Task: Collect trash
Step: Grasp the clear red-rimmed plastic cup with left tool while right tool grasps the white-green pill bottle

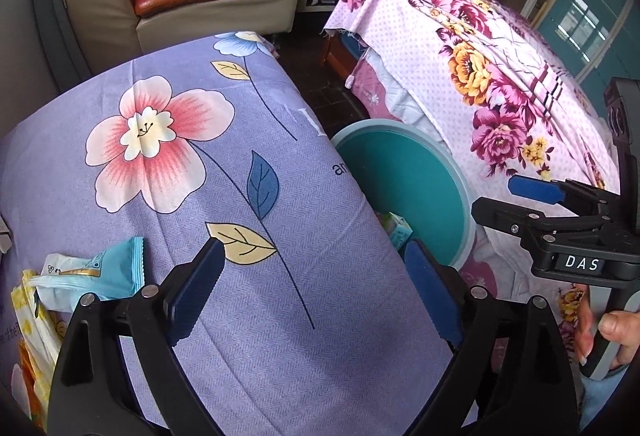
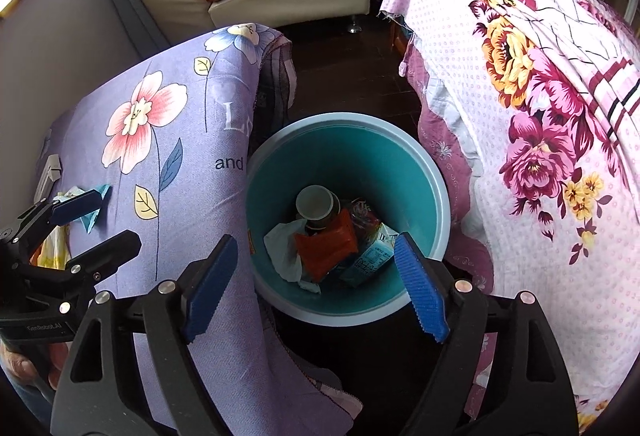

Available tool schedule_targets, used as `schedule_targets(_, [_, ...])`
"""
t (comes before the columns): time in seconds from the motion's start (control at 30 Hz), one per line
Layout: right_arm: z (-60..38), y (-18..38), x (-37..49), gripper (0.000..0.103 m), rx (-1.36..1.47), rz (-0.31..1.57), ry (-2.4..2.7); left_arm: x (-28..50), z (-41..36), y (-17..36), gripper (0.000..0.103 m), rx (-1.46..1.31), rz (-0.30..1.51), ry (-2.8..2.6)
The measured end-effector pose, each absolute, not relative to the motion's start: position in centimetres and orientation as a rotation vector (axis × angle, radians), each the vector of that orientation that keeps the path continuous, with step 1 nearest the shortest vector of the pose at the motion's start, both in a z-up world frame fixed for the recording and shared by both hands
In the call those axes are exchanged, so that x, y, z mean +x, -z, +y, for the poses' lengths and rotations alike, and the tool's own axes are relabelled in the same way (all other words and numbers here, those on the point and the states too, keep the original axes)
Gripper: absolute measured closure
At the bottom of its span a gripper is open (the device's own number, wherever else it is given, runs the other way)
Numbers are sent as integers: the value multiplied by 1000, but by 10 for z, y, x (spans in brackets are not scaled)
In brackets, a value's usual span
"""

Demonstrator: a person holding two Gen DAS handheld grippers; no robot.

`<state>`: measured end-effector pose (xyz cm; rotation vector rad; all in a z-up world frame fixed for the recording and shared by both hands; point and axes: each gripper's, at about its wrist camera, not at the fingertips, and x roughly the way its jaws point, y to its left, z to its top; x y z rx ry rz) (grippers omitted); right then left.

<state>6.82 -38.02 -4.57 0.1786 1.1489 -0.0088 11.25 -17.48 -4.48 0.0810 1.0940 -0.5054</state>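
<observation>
- My right gripper (image 2: 316,276) stands wide open with nothing between its blue pads, poised above the teal bin (image 2: 438,196).
- Directly past its fingertips, down in the bin, I see an orange packet (image 2: 326,244), a teal carton (image 2: 370,256), a white crumpled wrapper (image 2: 282,244) and a paper cup (image 2: 316,202).
- My left gripper (image 1: 312,292) is also wide open and empty, hovering over the purple flowered cloth (image 1: 240,156).
- To its left on that cloth lie a blue-and-white wrapper (image 1: 92,272) and, just beside it at the edge, a yellow packet (image 1: 36,324); neither touches the pads.
- Farther off: the pink floral bedspread (image 1: 460,48) to the right of the bin, and a beige armchair (image 1: 216,8) with an orange cushion.
</observation>
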Motion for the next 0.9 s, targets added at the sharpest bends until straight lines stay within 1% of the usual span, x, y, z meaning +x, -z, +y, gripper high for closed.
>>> schedule_targets(0.37, [-311, 34, 39, 25, 76, 1183, -84, 76, -104, 30, 9, 65, 1071, 446])
schedule_targets(0.7, [-194, 34, 1, 23, -122, 1224, -295, 33, 9, 30, 9, 36, 1076, 334])
schedule_targets(0.9, [-110, 34, -28, 22, -340, 1234, -488, 7, 72, 27, 9, 4, 1067, 264])
